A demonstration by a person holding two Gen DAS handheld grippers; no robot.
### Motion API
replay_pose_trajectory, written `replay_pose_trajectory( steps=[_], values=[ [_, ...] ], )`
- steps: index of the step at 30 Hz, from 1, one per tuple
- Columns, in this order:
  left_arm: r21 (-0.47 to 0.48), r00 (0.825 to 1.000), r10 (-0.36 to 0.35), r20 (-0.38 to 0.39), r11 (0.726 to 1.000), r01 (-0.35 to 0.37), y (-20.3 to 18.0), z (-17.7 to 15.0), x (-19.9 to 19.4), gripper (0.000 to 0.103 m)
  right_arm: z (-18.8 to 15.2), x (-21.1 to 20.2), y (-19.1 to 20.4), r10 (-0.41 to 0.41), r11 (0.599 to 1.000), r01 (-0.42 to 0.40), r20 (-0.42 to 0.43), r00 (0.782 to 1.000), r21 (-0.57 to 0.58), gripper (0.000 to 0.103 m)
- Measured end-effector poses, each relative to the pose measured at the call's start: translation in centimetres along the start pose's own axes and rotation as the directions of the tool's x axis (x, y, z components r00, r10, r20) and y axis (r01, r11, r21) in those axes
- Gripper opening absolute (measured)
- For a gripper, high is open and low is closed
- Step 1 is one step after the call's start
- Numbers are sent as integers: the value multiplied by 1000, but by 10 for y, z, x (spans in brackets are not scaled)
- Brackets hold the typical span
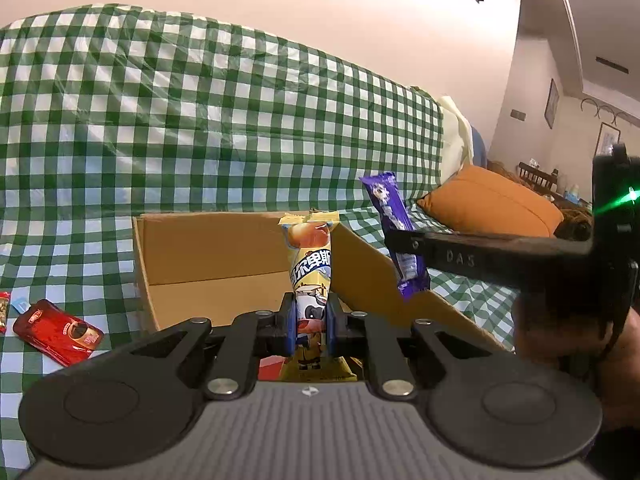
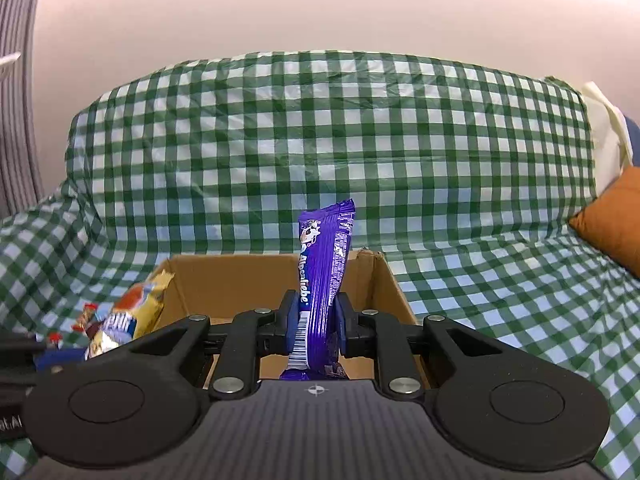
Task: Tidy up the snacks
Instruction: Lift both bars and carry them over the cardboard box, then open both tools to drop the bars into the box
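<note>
At the far left of the left wrist view, a red snack pouch lies flat on the green checked cloth, and a small part of another wrapper shows at the very edge beside it. More to the right stands the open cardboard box, resting on the same cloth, with its flaps up. In the middle, the left gripper has its two fingers pressed on the lower part of a yellow snack bag, which stands upright in the grip, above the near part of the box. To the right of it, the right gripper reaches in from the side and its fingers pinch a purple candy pack, held over the right wall of the box. Behind this, an orange cushion lies on the cloth. In the right wrist view, some small wrappers lie on the cloth at the left, and the yellow snack bag shows next to them, at the left wall of the box. In the centre the right gripper is closed on the purple candy pack, which stands upright over the open box. At the right edge the orange cushion is seen again.
</note>
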State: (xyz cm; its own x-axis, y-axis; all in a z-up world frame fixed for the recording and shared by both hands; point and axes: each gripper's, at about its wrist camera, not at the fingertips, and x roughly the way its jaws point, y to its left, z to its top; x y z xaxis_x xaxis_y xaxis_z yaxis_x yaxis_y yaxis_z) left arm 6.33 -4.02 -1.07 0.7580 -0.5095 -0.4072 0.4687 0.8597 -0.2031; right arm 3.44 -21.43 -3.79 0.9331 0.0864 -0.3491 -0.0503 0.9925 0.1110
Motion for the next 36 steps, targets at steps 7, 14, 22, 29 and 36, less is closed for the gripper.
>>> replay_pose_trajectory(
  steps=[7,14,22,29,36],
  values=[
    [5,1000,13,-5,1000,-13,4,-2,-6,15,-1,6,2,4,1000,-4,-2,1000,-7,21],
    [21,1000,17,-5,1000,-17,2,-3,-6,15,-2,-3,2,10,1000,-10,6,1000,-27,21],
    [17,1000,17,-1,1000,-17,1,-2,-7,15,2,-5,7,5,1000,-5,5,1000,-26,21],
    [14,1000,17,6,1000,-17,1,-1,-8,15,4,-5,8,5,1000,-5,2,1000,-26,21],
    [3,1000,14,2,1000,-14,2,-1,-7,17,3,-5,11,3,1000,-3,1,1000,-30,21]
  ],
)
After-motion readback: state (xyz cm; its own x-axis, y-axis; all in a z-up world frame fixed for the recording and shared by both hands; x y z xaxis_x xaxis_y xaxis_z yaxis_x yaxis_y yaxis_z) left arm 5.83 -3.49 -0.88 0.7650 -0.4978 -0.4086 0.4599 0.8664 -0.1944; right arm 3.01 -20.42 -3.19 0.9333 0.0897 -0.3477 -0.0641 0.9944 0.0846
